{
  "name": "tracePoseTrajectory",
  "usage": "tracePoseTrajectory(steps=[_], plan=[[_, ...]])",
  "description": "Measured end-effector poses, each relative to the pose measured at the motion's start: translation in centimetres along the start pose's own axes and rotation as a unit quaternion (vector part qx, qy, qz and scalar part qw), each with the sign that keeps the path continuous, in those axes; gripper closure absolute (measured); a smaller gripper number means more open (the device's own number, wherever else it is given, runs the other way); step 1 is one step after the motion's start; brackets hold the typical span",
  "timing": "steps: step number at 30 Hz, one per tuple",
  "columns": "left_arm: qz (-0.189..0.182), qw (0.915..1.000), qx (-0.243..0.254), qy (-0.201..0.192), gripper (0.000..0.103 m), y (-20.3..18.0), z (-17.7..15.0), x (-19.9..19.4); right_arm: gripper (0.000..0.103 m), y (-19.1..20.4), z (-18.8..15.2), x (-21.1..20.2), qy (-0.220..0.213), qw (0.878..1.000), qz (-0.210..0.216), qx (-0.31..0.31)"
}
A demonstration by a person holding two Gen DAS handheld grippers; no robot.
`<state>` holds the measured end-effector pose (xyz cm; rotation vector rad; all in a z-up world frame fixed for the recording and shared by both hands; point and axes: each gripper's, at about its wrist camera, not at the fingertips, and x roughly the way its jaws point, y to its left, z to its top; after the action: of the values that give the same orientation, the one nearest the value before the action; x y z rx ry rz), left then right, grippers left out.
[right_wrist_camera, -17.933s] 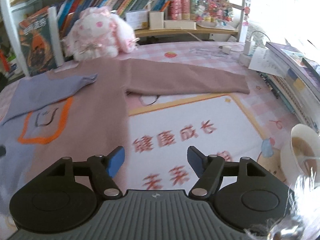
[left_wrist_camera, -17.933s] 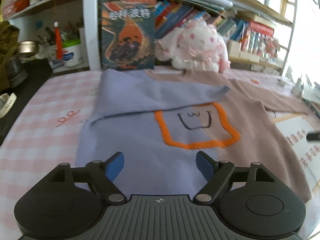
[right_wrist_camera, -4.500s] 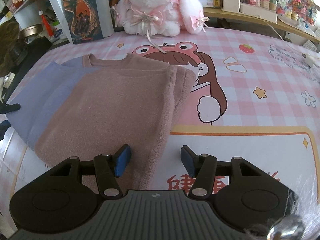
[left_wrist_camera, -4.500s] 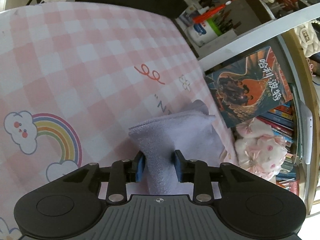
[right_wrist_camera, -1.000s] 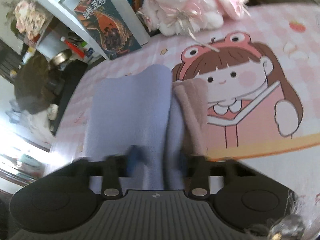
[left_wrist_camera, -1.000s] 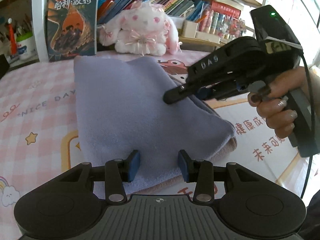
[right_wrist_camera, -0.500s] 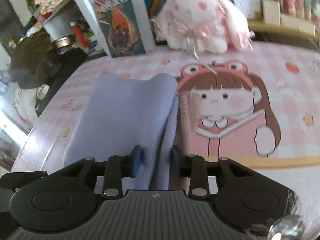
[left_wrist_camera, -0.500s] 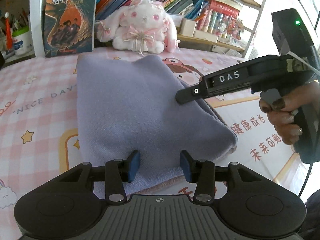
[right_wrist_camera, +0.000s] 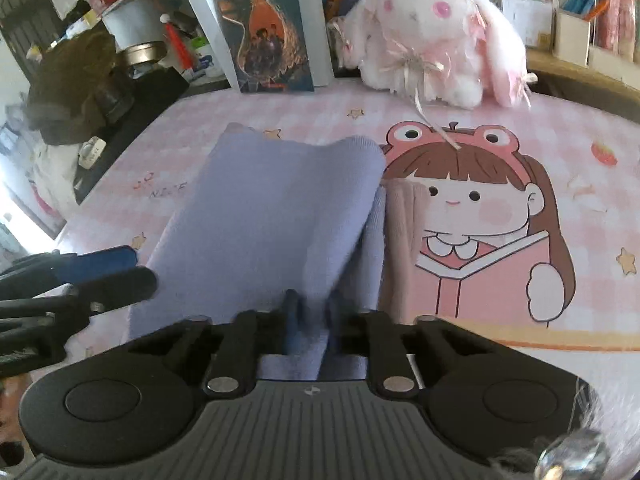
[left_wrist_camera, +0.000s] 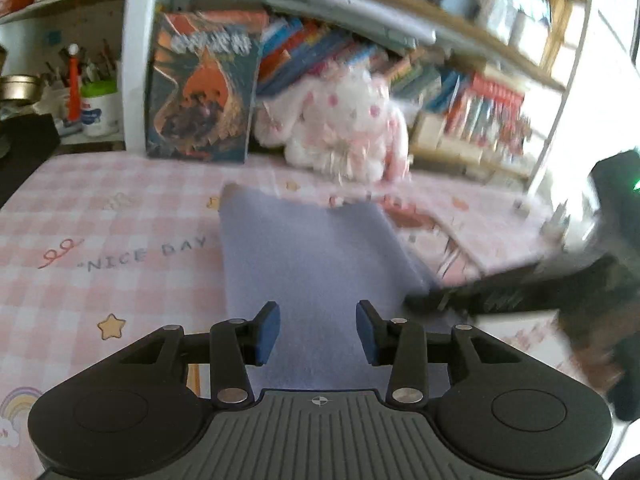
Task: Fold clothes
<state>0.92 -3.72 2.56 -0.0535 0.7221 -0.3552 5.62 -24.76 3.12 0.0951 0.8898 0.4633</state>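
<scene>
The folded sweater point(right_wrist_camera: 272, 216) lies on the desk point(right_wrist_camera: 560, 152), which is covered by a pink checked mat with a cartoon girl in a frog hat. Its lavender side faces up, and a strip of its dusty-pink side shows along the right edge, beside the cartoon girl's face.

The right tongs point(right_wrist_camera: 310, 312) have just been closing and now pinch a raised ridge of the lavender fabric at the sweater's near edge, the blue pads pressed into the cloth. In the left wrist view these tongs come in from the right as a dark, blurred bar meeting the sweater's right edge.

The left tongs point(left_wrist_camera: 318, 332) stand partly apart over the sweater's near left part, their jaws having just narrowed a little. The lavender fabric shows between the blue fingers point(left_wrist_camera: 267, 332), but the pads do not press on it.

Behind the sweater, at the back of the desk, a white and pink plush rabbit point(right_wrist_camera: 436, 36) sits beside an upright Harry Potter book point(right_wrist_camera: 264, 28) propped against the bookshelf point(left_wrist_camera: 472, 80).
</scene>
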Motion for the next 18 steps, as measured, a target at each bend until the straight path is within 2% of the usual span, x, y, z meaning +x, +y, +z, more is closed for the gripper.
tracePoseTrajectory(steps=[2, 5, 7, 10, 15, 18], plan=[[0.013, 0.9997, 0.018, 0.006, 0.063, -0.3, -0.5, 0.7, 0.093, 0.8, -0.2, -1.5, -0.040, 0.999, 0.007, -0.029], [0.013, 0.9995, 0.025, 0.016, 0.062, -0.5, -0.4, 1.3, 0.093, 1.4, -0.6, -2.5, -0.055, 0.997, 0.000, -0.054], [0.018, 0.9988, 0.040, 0.024, 0.062, -0.9, -0.5, 1.6, 0.093, 0.8, -1.1, -0.7, -0.023, 0.999, -0.023, -0.040], [0.027, 0.9983, 0.045, 0.026, 0.062, -1.2, -0.6, 1.8, 0.093, -0.2, -1.8, 1.3, -0.003, 1.000, -0.022, -0.011], [0.037, 0.9984, 0.039, 0.016, 0.061, -1.4, -0.7, 1.4, 0.091, -0.1, -1.2, 1.1, 0.010, 0.999, -0.017, -0.025], [0.040, 0.9992, -0.001, -0.001, 0.059, -1.3, -0.4, 0.1, 0.085, -0.4, -1.1, -0.2, -0.003, 1.000, -0.009, -0.012]])
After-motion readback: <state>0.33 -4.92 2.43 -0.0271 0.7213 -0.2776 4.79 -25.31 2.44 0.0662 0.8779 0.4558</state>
